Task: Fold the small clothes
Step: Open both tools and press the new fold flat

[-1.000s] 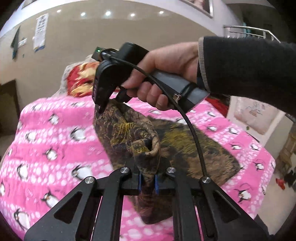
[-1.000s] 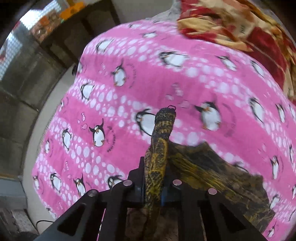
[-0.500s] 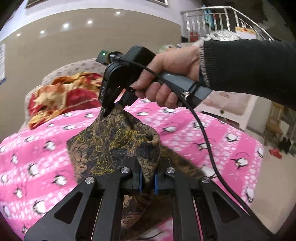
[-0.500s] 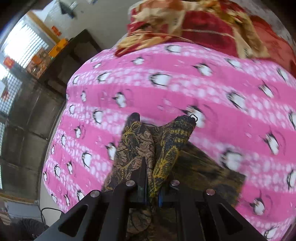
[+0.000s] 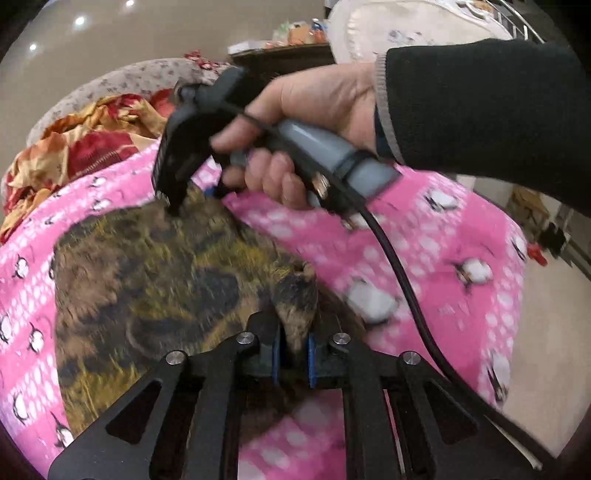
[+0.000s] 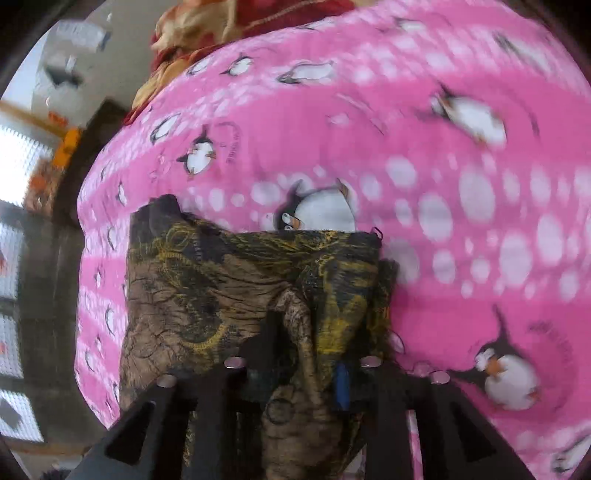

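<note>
A small brown cloth with gold print (image 5: 147, 280) lies spread on the pink penguin blanket (image 5: 424, 258). My left gripper (image 5: 293, 350) is shut on a bunched corner of it at the near edge. In the left wrist view a person's hand (image 5: 314, 107) holds my right gripper (image 5: 171, 206), whose tip rests on the cloth's far corner. In the right wrist view the cloth (image 6: 221, 280) lies flat with a straight far edge. A ridge of it stands between the jaws of my right gripper (image 6: 299, 369). Those jaws are opening and the pads stand off the ridge.
A crumpled red and gold quilt (image 5: 85, 147) is heaped at the head of the bed, also seen in the right wrist view as a quilt (image 6: 221, 22) at the top. A black cable (image 5: 402, 284) hangs from the right gripper's handle. Floor lies beyond the bed's right edge.
Both grippers swung over and down, laying the hanging cloth flat on the blanket. The right jaws, shut on the cloth before, have parted. The left grip is unchanged.
</note>
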The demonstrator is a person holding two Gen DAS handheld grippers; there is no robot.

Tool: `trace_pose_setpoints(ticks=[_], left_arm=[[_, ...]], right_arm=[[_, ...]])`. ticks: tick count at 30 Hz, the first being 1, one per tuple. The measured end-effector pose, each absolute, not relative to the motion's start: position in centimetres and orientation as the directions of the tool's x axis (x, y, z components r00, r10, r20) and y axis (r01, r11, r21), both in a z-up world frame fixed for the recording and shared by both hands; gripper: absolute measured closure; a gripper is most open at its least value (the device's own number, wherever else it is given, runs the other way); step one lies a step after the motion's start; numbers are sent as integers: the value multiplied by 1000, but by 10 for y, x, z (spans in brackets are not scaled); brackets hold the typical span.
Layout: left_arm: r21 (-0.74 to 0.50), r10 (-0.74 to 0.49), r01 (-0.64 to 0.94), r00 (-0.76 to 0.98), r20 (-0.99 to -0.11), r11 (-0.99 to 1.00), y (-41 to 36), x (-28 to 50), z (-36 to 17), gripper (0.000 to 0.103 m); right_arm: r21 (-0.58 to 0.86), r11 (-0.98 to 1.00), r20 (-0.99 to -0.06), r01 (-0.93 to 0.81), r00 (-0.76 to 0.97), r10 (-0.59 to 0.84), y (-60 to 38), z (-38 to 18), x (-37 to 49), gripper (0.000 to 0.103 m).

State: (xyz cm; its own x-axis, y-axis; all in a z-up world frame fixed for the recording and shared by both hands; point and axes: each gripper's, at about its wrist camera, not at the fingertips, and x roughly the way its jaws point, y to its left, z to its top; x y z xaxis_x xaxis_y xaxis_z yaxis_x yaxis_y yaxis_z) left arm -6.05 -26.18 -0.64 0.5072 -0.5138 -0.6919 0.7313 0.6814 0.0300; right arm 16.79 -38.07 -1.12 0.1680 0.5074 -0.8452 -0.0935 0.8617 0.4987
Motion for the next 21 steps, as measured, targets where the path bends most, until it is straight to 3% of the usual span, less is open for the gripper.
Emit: trace_pose_setpoints(ticks=[4, 7, 10, 11, 13, 17, 20, 21], left_arm=[[-33, -555, 752, 456, -696, 658, -228, -79, 10, 95], [-71, -561, 702, 501, -659, 709, -189, -84, 27, 94], [-103, -517, 586, 603, -608, 804, -141, -69, 42, 72], [-113, -495, 545, 631, -598, 831, -129, -62, 41, 60], [-191, -481, 476, 618, -622, 858, -112, -42, 30, 58], [-311, -495, 414, 475, -728, 855, -108, -22, -28, 58], [-309, -489, 401, 503, -712, 862, -106, -29, -40, 58], [-299, -483, 405, 500, -719, 864, -107, -29, -38, 58]], right_arm=[[499, 865, -835, -55, 234, 497, -400, 10, 156, 74], [439, 890, -818, -121, 356, 451, -407, 58, 124, 74], [337, 900, -792, -279, 433, 430, -390, 96, 77, 73], [286, 882, -772, -375, 455, 444, -372, 109, 48, 71], [211, 845, -748, -492, 475, 464, -349, 115, 11, 62], [91, 787, -794, -610, 432, 427, -308, 79, -49, 62], [-27, 847, -875, -531, 423, 238, -309, 21, -62, 62], [-12, 858, -818, -513, 499, 287, -317, 19, -74, 62]])
